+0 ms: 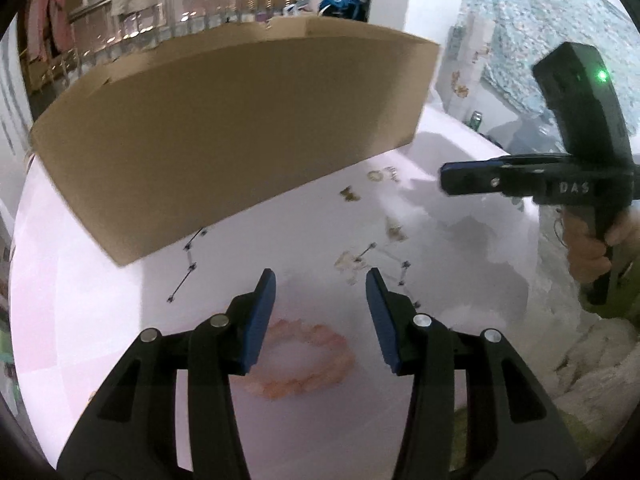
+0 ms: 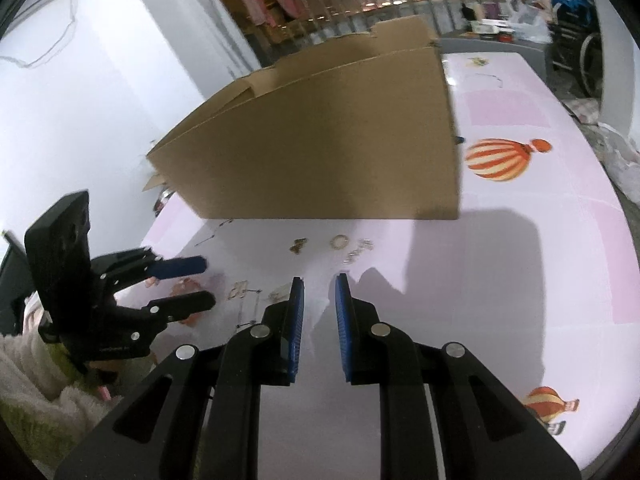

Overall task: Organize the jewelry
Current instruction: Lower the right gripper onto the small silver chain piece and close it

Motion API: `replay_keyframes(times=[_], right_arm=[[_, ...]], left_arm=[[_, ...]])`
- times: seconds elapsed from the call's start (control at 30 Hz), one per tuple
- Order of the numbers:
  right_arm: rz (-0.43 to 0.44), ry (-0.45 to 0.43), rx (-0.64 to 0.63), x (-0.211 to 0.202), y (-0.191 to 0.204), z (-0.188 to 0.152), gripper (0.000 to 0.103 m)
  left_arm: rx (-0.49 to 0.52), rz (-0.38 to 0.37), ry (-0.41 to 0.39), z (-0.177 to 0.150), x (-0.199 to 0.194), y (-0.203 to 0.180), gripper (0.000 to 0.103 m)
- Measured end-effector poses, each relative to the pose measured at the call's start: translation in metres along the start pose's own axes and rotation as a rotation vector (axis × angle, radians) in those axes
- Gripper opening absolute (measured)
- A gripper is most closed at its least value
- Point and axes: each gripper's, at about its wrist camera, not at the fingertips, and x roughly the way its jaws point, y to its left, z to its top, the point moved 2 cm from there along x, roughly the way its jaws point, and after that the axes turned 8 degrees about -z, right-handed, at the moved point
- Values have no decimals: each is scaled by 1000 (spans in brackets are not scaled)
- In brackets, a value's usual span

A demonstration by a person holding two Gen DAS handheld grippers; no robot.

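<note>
My left gripper (image 1: 320, 280) is open just above the white tablecloth, nothing between its blue pads. Right behind its fingertips lies a pink-orange beaded bracelet (image 1: 304, 360). A thin chain with dark beads (image 1: 188, 264) runs toward the cardboard box (image 1: 240, 120). Small gold pieces (image 1: 352, 264) and a gold ring (image 1: 378, 176) lie ahead. My right gripper (image 2: 320, 280) hovers with a narrow gap between its pads, holding nothing. In its view I see the ring (image 2: 339, 241), a gold butterfly piece (image 2: 298, 245), a silver chain (image 2: 358, 252) and the left gripper (image 2: 206, 283) over the bracelet (image 2: 184, 292).
The big box (image 2: 320, 140) stands across the back of the table. The cloth carries hot-air balloon prints (image 2: 500, 160). A hand (image 1: 592, 248) holds the right gripper (image 1: 446, 180) at the right. Fluffy fabric (image 2: 36, 380) lies at the near left edge.
</note>
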Motion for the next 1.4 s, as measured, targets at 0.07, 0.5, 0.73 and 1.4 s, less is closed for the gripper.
replay_keyframes(times=[0.07, 0.5, 0.73, 1.4], right_arm=[[14, 1, -41, 2, 7, 0, 17], [-9, 34, -260, 19, 35, -4, 32], [-62, 33, -386, 26, 44, -7, 32], [-14, 61, -450, 22, 42, -2, 17]], left_arm=[[25, -4, 5, 3, 4, -6, 45], [76, 35, 39, 11, 21, -19, 26], [92, 24, 34, 10, 21, -19, 15], [103, -3, 36, 7, 20, -16, 15]])
